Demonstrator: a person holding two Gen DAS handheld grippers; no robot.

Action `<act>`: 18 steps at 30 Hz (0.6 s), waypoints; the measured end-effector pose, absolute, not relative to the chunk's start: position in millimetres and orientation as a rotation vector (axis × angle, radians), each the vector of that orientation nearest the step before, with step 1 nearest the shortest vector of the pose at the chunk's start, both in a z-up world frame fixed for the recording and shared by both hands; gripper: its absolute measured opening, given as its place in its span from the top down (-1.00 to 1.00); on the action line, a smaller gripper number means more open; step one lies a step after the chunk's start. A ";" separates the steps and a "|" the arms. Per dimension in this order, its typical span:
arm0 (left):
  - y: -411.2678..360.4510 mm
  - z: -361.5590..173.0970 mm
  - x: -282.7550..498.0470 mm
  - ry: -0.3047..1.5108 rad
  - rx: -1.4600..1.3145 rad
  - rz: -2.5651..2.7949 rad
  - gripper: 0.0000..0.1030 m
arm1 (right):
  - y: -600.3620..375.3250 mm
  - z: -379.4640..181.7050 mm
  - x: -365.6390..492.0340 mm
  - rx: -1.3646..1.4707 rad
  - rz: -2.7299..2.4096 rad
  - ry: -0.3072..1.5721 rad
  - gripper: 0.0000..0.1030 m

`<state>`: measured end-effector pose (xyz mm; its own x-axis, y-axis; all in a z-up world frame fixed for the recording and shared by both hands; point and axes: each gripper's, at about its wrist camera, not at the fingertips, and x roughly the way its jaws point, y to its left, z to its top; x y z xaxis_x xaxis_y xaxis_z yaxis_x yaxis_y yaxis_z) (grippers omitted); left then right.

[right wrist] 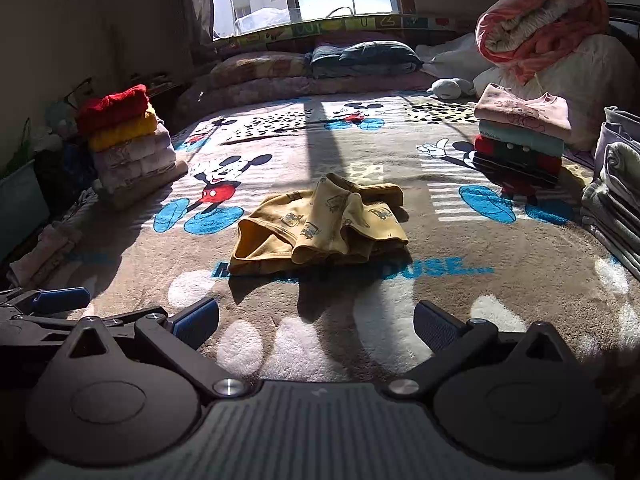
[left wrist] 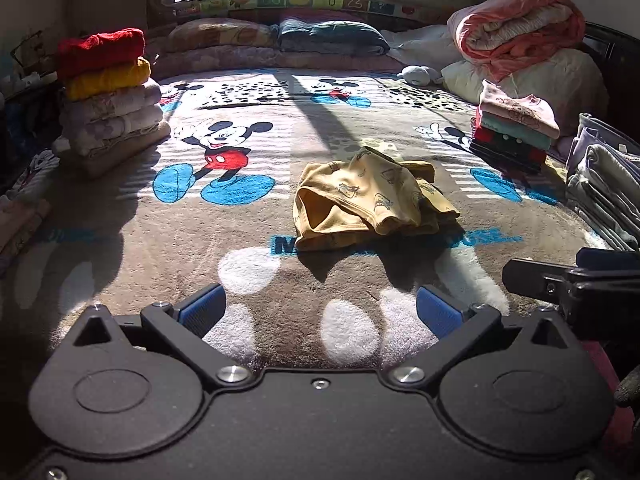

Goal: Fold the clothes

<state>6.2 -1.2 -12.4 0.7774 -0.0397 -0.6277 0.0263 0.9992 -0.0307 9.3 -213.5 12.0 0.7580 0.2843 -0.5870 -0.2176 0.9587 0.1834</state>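
A crumpled yellow printed garment [left wrist: 368,200] [right wrist: 320,228] lies loose in the middle of the cartoon-mouse blanket [left wrist: 240,240] [right wrist: 460,300] that covers the bed. My left gripper [left wrist: 320,312] hovers low over the blanket, short of the garment, open and holding nothing. My right gripper [right wrist: 316,320] is beside it at the same distance, also open and holding nothing. The right gripper's fingers [left wrist: 560,276] show at the right edge of the left wrist view. The left gripper's finger [right wrist: 60,300] pokes in at the left of the right wrist view.
A stack of folded clothes topped in red and yellow [left wrist: 108,92] [right wrist: 128,140] stands at left. Another folded stack with a pink top [left wrist: 516,124] [right wrist: 520,136] stands at right, grey folded items [left wrist: 608,196] beyond it. Pillows [left wrist: 332,36], a rolled pink quilt [left wrist: 520,28] and the window lie behind.
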 end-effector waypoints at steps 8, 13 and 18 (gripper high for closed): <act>6.9 -16.8 27.8 0.683 -0.003 -0.059 -0.99 | -208.5 8.1 28.2 0.034 0.323 0.637 -0.99; 11.9 -27.7 51.3 0.704 0.000 -0.102 -0.99 | -208.2 4.6 47.4 -0.059 0.342 0.615 -0.99; 14.7 -41.2 69.1 0.663 -0.017 -0.141 -0.99 | -206.6 -3.5 69.6 -0.164 0.400 0.598 -0.99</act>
